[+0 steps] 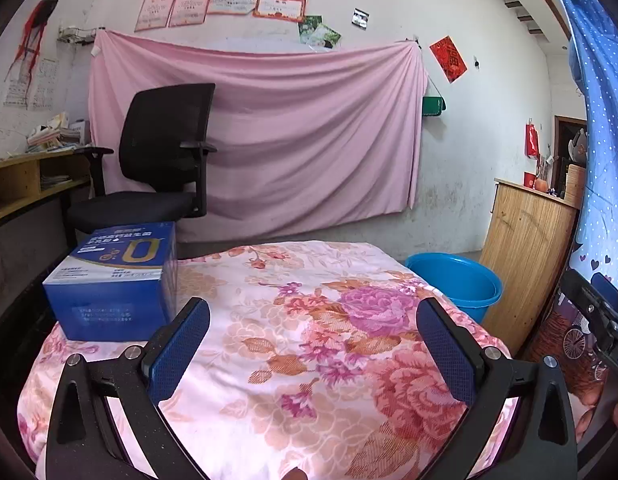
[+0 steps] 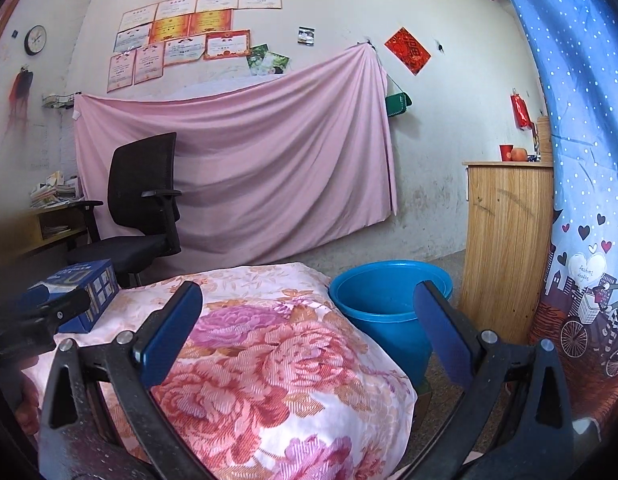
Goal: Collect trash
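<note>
On the left rear part of the floral cloth (image 1: pixel 293 344), a blue box (image 1: pixel 117 280) sits flat with printed top up, gold letter mark on the lid. Same blue box shows at left edge of right wrist view (image 2: pixel 89 292), partly hidden behind the other gripper's black body. No other loose item visible on the cloth.

Blue bucket (image 2: pixel 385 312) stands on the floor just beside the cloth-covered surface's far right corner, open top, nothing visible inside from this angle. Left wrist view shows it too (image 1: pixel 461 284), past the cloth edge.

Left gripper (image 1: pixel 313 344) has its blue-padded fingers spread wide apart, nothing between them, hovering over the cloth with the box just off its left finger (image 1: pixel 177 356), not touching as far as can be told. Right gripper (image 2: pixel 309 332) also spread wide, empty, floral cloth under the left finger and bucket behind the right finger (image 2: pixel 449 340).

Wooden cabinet (image 2: pixel 505 248) stands right of the bucket, near it, red cup (image 2: pixel 506 152) and a round fruit on top. Black office chair (image 1: pixel 157 160) is behind the box, in front of a pink sheet (image 1: pixel 269 132) pinned to the wall. Certificates (image 2: pixel 181 36) hang above the sheet, wall clock (image 2: pixel 35 40) at upper left. Blue dotted curtain (image 2: pixel 581 120) fills the right side. Wooden shelf with stacked papers (image 1: pixel 53 136) at far left.
</note>
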`<move>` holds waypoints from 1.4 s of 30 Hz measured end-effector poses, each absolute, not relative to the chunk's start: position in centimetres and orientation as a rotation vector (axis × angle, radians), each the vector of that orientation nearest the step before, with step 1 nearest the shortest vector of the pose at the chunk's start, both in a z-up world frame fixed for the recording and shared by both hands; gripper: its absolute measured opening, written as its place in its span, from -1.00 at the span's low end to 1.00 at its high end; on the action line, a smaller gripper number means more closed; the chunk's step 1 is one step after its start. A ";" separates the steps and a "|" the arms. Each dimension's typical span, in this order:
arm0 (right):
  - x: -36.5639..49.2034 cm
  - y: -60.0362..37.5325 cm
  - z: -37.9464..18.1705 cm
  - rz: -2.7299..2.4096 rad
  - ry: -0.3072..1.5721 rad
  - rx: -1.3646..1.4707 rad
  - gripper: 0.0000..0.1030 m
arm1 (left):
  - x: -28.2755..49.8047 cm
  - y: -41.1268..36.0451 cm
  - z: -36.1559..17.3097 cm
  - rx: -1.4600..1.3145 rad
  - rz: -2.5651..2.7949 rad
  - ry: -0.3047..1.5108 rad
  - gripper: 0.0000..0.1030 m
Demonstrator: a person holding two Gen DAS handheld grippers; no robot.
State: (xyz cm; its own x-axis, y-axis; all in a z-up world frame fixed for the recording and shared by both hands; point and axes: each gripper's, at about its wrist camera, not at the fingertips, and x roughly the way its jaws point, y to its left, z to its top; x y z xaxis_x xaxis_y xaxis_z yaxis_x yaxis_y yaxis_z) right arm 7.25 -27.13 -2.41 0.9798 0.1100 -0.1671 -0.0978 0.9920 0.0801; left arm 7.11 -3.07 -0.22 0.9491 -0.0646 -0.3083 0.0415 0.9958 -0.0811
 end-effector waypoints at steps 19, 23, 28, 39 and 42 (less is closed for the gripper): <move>8.0 -25.8 -4.7 0.138 0.221 0.046 1.00 | 6.4 -3.2 -2.9 -0.044 -0.013 0.296 0.96; 8.4 -25.5 -5.0 0.152 0.241 0.029 1.00 | 6.5 -3.0 -3.1 -0.042 -0.010 0.299 0.96; 8.6 -25.8 -5.2 0.147 0.252 0.036 1.00 | 6.5 -2.9 -3.1 -0.044 -0.011 0.299 0.96; 8.7 -25.9 -5.3 0.153 0.259 0.042 1.00 | 6.6 -2.8 -3.3 -0.048 -0.008 0.306 0.96; 8.8 -25.9 -5.3 0.153 0.263 0.044 1.00 | 6.7 -2.8 -3.4 -0.051 -0.009 0.311 0.96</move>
